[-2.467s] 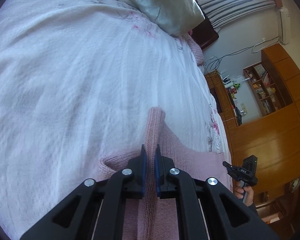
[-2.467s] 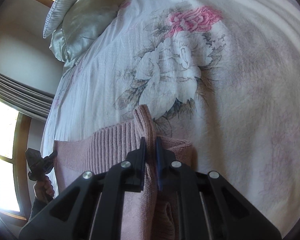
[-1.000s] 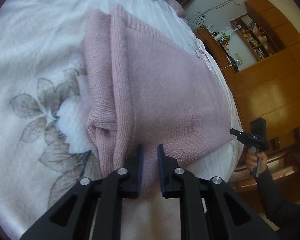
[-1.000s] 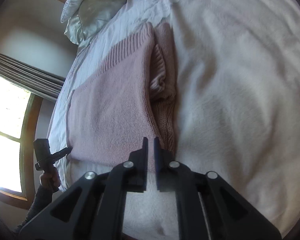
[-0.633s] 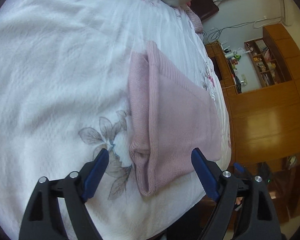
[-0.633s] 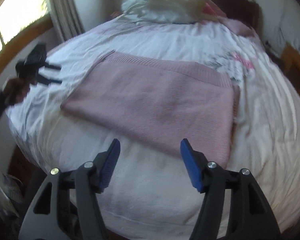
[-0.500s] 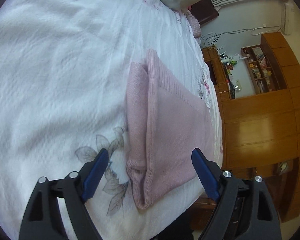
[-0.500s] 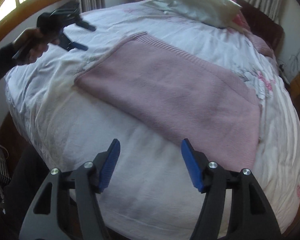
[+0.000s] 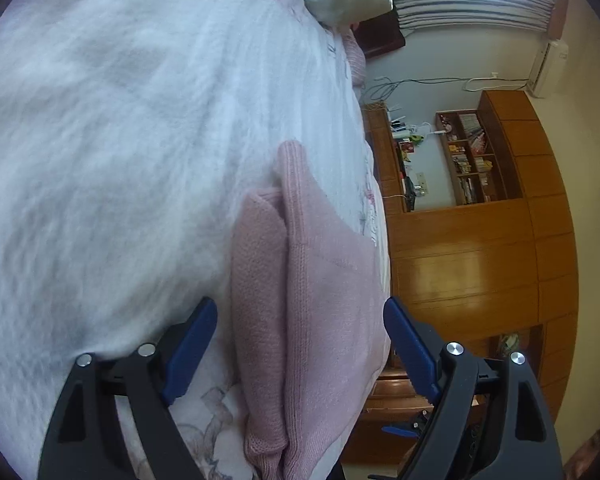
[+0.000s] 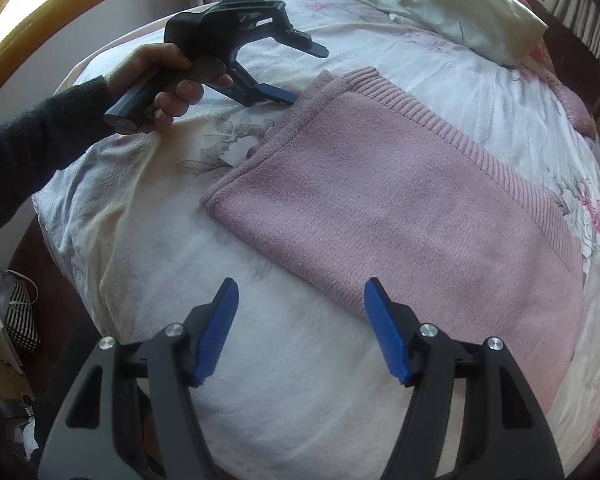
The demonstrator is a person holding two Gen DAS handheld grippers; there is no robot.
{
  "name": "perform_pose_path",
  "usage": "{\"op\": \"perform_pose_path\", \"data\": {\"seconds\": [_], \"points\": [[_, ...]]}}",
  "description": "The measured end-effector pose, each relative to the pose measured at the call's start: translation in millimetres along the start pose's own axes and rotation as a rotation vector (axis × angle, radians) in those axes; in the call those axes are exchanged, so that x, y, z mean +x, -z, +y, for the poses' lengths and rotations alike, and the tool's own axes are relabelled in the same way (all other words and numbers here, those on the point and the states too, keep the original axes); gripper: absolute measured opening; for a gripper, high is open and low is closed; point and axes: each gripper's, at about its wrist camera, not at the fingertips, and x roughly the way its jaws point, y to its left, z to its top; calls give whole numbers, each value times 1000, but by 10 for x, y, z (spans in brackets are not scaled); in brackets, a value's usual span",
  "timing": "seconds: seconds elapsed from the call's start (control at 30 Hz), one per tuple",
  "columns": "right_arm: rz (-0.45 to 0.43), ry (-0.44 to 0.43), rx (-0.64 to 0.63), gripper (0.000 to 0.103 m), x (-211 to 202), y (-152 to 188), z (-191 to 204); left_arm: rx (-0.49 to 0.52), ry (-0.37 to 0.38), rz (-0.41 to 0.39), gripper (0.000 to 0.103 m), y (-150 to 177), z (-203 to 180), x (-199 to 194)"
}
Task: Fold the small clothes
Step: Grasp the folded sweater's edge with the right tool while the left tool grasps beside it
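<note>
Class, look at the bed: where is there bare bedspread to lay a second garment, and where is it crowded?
Bare bedspread lies between the pink sweater's near edge and the right gripper. More lies between the sweater's ribbed edge and the pillows. It is crowded at the sweater's left corner, where the open left gripper is reaching in.

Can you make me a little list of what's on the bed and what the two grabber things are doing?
surface: bed with a white flowered cover
clothing: pink sweater, folded flat
pillow: silvery pillow at the far end
left gripper: open, by the sweater's far-left corner, held in a hand
right gripper: open, empty, over the sweater's near edge
</note>
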Motion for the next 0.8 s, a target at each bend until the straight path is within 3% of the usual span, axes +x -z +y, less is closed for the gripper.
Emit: {"op": "perform_pose_path", "data": {"seconds": [0.3, 0.43, 0.8], "points": [[8, -43, 7, 66, 173, -103, 25, 45, -4, 64, 85, -180, -63, 335], [5, -17, -6, 69, 240, -81, 55, 43, -13, 80, 85, -246, -59, 425], [-85, 418, -384, 70, 825, 139, 813, 47, -71, 117, 85, -365, -128, 612]]}}
